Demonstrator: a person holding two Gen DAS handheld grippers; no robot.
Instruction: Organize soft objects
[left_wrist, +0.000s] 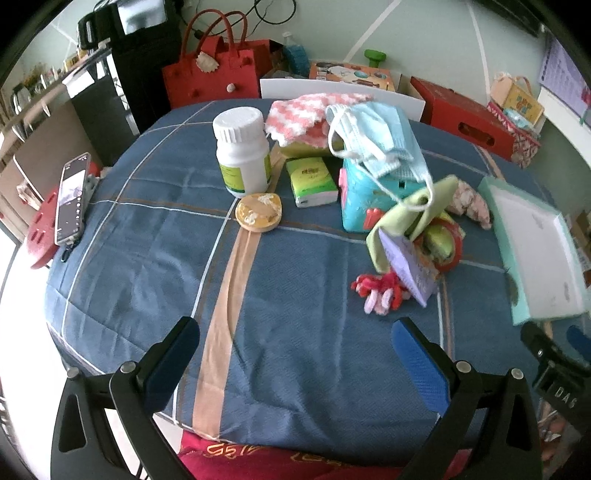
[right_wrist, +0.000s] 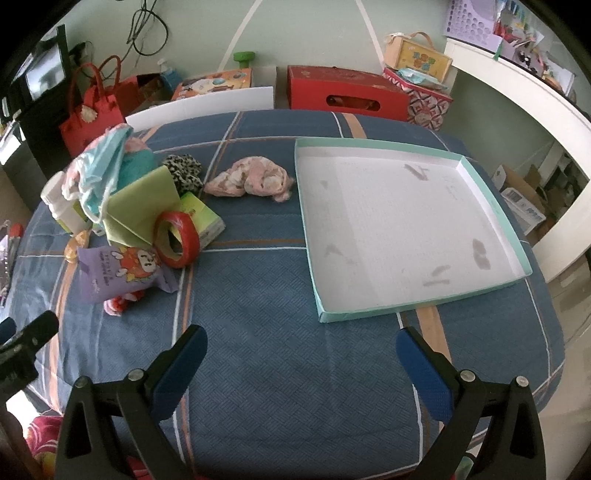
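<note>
- Left tongs (left_wrist: 295, 354): released, empty, above table (left_wrist: 295, 280).
- Right tongs (right_wrist: 301, 363): released, empty.
- Tray (right_wrist: 491, 206): empty, right.
- Mask (left_wrist: 373, 136): draped over teal box (left_wrist: 360, 199).
- Pink cloth (right_wrist: 251, 179): beside tray.

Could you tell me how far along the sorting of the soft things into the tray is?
Nothing looks done: the tray holds nothing. Nothing is in hand either; the left gripper and right gripper are open. Left to do: the pink cloth, face mask and other soft items lie on the table.
</note>
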